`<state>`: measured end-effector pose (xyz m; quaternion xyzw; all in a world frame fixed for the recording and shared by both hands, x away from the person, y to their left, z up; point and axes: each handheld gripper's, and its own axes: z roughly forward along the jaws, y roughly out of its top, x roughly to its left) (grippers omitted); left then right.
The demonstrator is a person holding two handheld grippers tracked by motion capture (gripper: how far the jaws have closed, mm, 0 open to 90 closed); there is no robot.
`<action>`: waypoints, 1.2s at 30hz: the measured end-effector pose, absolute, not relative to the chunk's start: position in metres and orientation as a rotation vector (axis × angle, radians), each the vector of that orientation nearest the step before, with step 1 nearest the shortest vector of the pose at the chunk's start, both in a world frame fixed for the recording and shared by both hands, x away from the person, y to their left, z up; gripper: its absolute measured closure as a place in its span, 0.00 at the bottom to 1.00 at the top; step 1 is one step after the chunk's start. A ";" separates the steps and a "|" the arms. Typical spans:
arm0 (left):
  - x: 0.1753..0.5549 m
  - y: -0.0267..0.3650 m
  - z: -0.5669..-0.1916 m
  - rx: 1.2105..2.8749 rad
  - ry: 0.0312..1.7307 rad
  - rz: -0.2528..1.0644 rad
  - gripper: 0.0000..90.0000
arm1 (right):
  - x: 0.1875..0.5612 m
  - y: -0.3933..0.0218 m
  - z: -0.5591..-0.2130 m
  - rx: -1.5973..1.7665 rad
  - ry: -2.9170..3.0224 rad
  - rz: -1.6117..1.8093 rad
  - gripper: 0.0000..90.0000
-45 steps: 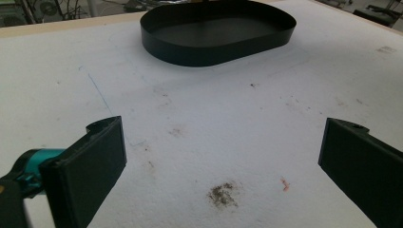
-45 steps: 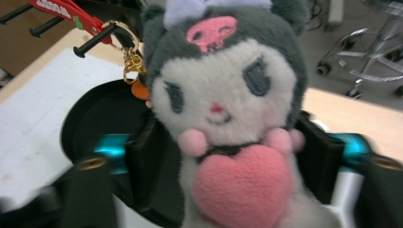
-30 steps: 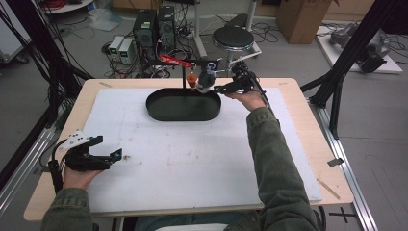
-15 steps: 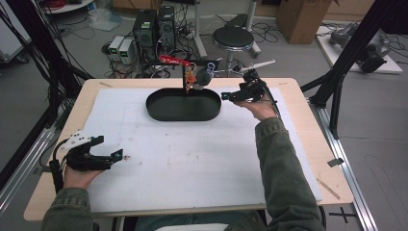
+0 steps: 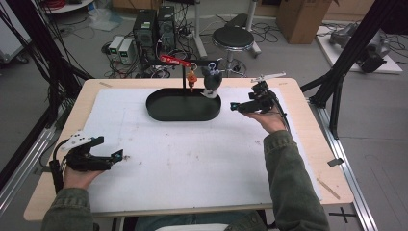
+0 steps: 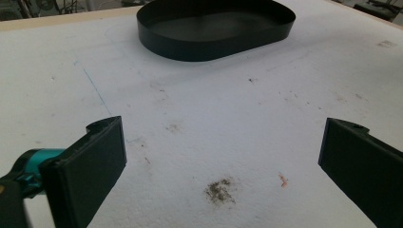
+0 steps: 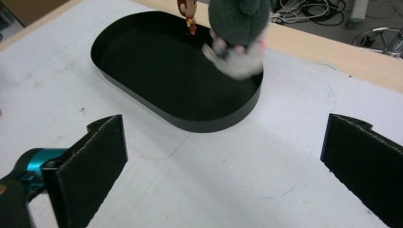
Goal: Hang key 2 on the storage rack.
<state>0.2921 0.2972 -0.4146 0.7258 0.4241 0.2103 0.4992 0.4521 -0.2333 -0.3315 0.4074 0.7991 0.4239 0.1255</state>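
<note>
A black oval tray (image 5: 183,108) is set at the far middle of the counter (image 5: 308,144), on the white sheet (image 5: 192,154) that covers most of the top. A thin black stand (image 5: 184,77) is seen rising at the tray's back edge, with a red bar (image 5: 175,61) across its top. From that bar a small orange figure (image 5: 192,78) is hung, and beside it a grey and white plush toy (image 5: 210,82) is suspended over the right end of the tray; in the right gripper view the plush toy (image 7: 235,35) is shown hanging above the tray's inner floor, its lower white part blurred.

The right gripper (image 5: 236,106) is held just to the right of the tray, above the sheet and apart from the plush toy. Its fingers (image 7: 92,164) are spread wide with nothing between them, and the tray's rim (image 7: 209,124) is seen beyond them.

The left gripper (image 5: 118,155) is rested low at the near left part of the counter, well apart from the tray. Its fingers (image 6: 90,166) are likewise released and wide apart, with bare, stained sheet (image 6: 218,190) between them; the tray (image 6: 214,28) is seen far ahead in that view.

A round stool (image 5: 233,38) and computer boxes (image 5: 154,24) are seen on the floor beyond the counter.
</note>
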 end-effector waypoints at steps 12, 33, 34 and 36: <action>0.292 0.297 -0.415 1.756 1.028 0.507 0.03 | 0.430 -0.239 -0.346 1.156 2.318 1.200 0.01; 0.291 0.298 -0.416 1.768 1.039 0.496 0.03 | 0.393 -0.255 -0.371 1.104 2.250 1.225 0.01; 0.291 0.297 -0.416 1.767 1.039 0.497 0.03 | 0.391 -0.255 -0.371 1.104 2.255 1.217 0.01; 0.291 0.297 -0.416 1.770 1.037 0.496 0.03 | 0.385 -0.255 -0.370 1.087 2.244 1.218 0.01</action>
